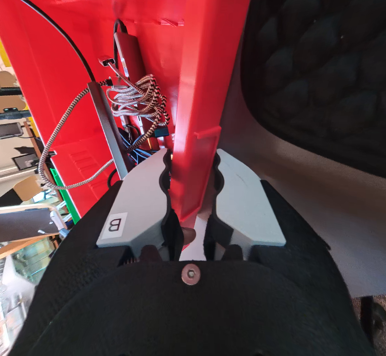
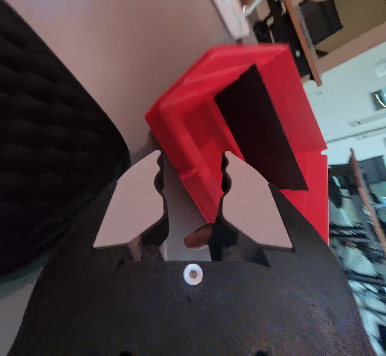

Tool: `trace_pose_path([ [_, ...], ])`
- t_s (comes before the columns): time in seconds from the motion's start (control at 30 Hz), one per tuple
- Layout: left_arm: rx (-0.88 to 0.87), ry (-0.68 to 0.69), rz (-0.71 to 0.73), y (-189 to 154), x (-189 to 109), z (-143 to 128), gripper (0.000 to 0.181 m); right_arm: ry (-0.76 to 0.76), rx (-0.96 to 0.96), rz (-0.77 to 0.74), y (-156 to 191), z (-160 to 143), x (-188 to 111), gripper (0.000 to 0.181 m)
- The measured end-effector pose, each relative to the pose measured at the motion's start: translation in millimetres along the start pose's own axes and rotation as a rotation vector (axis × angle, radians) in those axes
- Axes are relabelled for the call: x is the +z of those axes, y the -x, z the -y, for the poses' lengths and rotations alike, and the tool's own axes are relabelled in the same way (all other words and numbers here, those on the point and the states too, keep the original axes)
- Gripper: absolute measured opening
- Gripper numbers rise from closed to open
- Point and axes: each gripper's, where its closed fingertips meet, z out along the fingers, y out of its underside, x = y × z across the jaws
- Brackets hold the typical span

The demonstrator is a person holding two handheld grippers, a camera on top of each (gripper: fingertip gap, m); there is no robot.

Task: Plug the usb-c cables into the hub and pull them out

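A red plastic bin (image 1: 83, 74) fills the left wrist view, seen tilted. Inside lie a slim hub (image 1: 129, 53), a bundle of silver and black-gold braided USB cables (image 1: 142, 97), a grey bar (image 1: 104, 114) and blue cables (image 1: 135, 149). One braided cable (image 1: 52, 137) loops over the bin's edge. My left gripper (image 1: 192, 156) is shut on the bin's side wall (image 1: 192, 95). In the right wrist view my right gripper (image 2: 192, 153) is shut on the rim of the same red bin (image 2: 208, 87). The inside does not show there.
A black quilted cushion (image 1: 323, 74) lies close on the right, and on the left in the right wrist view (image 2: 41, 158), over a grey surface (image 1: 292, 199). A dark panel (image 2: 259, 133) sits on the bin's outside. Shelves and clutter (image 2: 355, 199) stand behind. The tips of one gripper are about 50 cm away from the tips of the other. The slim hub (image 1: 129, 53) lies some 11 cm from my left tips, 45 cm from my right tips.
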Motion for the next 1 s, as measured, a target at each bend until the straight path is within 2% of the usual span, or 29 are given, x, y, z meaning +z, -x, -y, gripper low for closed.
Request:
trace_pose_path([
  [0.1, -0.018, -0.100, -0.092, -8, -9, 6, 0.045, -0.306, 0.158, 0.012, -15, 47, -33, 0.055],
  [0.2, -0.105, -0.343, -0.207, -11, -36, 29, 0.054, -0.717, 0.406, -0.082, -56, 88, -86, 0.060],
  [0.27, -0.215, -0.575, -0.210, 6, -65, 50, 0.067, -0.995, 0.579, -0.145, -85, 101, -124, 0.081],
  [0.33, -0.410, -0.819, -0.098, 46, -97, 65, 0.102, -1.214, 0.736, -0.200, -108, 102, -154, 0.111],
  [0.4, -0.677, -1.025, 0.023, 92, -126, 61, 0.137, -1.299, 0.821, -0.247, -121, 98, -167, 0.135],
  [0.47, -0.902, -1.185, 0.075, 122, -147, 47, 0.144, -1.328, 0.831, -0.282, -125, 98, -172, 0.142],
  [0.53, -1.024, -1.267, 0.122, 140, -156, 31, 0.144, -1.313, 0.818, -0.318, -126, 98, -172, 0.143],
  [0.6, -1.000, -1.193, 0.143, 140, -147, 26, 0.143, -1.289, 0.797, -0.342, -126, 98, -170, 0.141],
  [0.67, -0.917, -0.983, 0.116, 128, -123, 25, 0.141, -1.274, 0.781, -0.359, -125, 98, -167, 0.143],
  [0.7, -0.851, -0.864, 0.081, 116, -110, 27, 0.132, -1.270, 0.777, -0.373, -125, 97, -166, 0.140],
  [0.77, -0.709, -0.642, -0.025, 87, -85, 31, 0.095, -1.267, 0.778, -0.398, -126, 95, -165, 0.144],
  [0.83, -0.633, -0.471, -0.099, 67, -63, 32, 0.083, -1.267, 0.779, -0.400, -125, 95, -164, 0.142],
  [1.0, -0.564, -0.240, 0.040, 76, -30, 16, 0.059, -1.232, 0.737, -0.466, -128, 90, -166, 0.140],
])
